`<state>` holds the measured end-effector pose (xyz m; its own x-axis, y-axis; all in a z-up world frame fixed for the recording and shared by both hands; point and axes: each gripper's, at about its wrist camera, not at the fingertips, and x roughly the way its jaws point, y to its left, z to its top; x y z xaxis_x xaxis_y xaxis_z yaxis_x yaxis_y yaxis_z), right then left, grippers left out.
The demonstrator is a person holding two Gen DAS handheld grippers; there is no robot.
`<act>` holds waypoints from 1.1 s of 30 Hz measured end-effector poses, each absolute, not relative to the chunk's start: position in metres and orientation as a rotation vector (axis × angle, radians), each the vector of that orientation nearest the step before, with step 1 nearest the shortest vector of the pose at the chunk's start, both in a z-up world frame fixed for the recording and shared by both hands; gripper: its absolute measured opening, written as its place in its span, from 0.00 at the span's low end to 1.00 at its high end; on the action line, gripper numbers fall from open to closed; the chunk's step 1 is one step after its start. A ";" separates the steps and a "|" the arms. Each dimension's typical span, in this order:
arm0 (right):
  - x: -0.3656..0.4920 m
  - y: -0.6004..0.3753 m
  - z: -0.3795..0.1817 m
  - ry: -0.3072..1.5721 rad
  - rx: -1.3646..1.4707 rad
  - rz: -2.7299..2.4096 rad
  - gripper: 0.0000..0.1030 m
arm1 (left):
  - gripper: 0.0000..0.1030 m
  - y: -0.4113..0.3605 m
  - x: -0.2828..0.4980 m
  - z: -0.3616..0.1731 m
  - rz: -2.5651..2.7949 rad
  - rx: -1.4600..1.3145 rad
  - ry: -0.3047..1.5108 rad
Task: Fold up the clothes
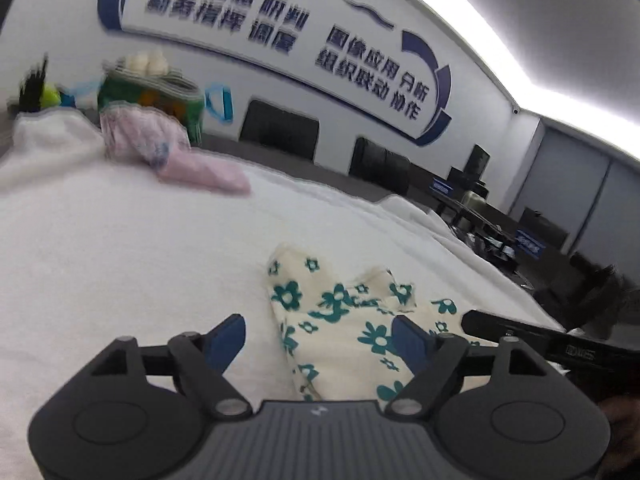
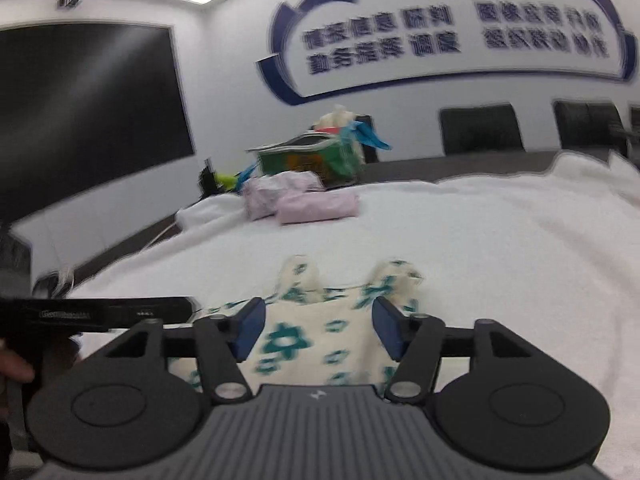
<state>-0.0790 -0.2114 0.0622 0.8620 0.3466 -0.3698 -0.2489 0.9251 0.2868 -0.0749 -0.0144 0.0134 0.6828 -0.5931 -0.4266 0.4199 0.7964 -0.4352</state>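
One cream teal-flowered garment (image 1: 344,320) on white-covered table (image 1: 120,260); two pink folded bundles (image 2: 304,200), blurred. Both left tongs (image 1: 318,340) and right tongs (image 2: 318,326) wide, empty.

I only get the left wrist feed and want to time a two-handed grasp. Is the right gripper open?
Observer: Yes, the right gripper has its jaws wide apart and holds nothing.
Operator: Is it lined up with the cloth?
Observer: In the right wrist view, the floral garment fills the gap between the jaws, with two rounded ends pointing away.
Operator: Anything beyond my left edge?
Observer: A large dark screen hangs on the wall, left of the pink clothes.
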 end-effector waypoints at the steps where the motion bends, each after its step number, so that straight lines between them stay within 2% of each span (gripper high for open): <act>1: -0.072 -0.219 0.058 0.455 0.286 0.318 0.58 | 0.49 -0.015 -0.069 0.010 -0.594 -0.346 0.617; 2: -0.063 -0.227 0.051 0.486 0.356 0.335 0.52 | 0.37 -0.016 -0.063 0.007 -0.609 -0.378 0.650; 3: -0.057 -0.231 0.044 0.513 0.415 0.349 0.34 | 0.34 -0.017 -0.058 0.004 -0.622 -0.406 0.673; 5: -0.049 -0.237 0.031 0.552 0.519 0.371 0.12 | 0.24 -0.015 -0.058 0.004 -0.640 -0.442 0.696; 6: -0.051 -0.237 0.029 0.557 0.533 0.374 0.10 | 0.21 -0.013 -0.060 0.006 -0.657 -0.451 0.701; 7: -0.055 -0.236 0.030 0.559 0.533 0.373 0.09 | 0.18 -0.012 -0.062 0.008 -0.673 -0.460 0.706; 12: -0.082 -0.236 0.045 0.528 0.568 0.395 0.08 | 0.17 -0.011 -0.089 0.029 -0.730 -0.368 0.610; 18: -0.094 -0.227 0.049 0.558 0.544 0.379 0.08 | 0.16 -0.016 -0.097 0.018 -0.716 -0.340 0.721; 21: -0.099 -0.221 0.031 0.605 0.555 0.352 0.08 | 0.16 -0.014 -0.098 0.007 -0.706 -0.363 0.740; 27: -0.113 -0.217 0.041 0.590 0.531 0.318 0.08 | 0.16 -0.019 -0.107 0.019 -0.741 -0.310 0.701; 30: -0.112 -0.217 0.040 0.595 0.498 0.307 0.09 | 0.20 -0.023 -0.098 0.006 -0.699 -0.302 0.724; 33: -0.112 -0.216 0.044 0.558 0.441 0.292 0.20 | 0.33 -0.019 -0.102 0.007 -0.688 -0.292 0.682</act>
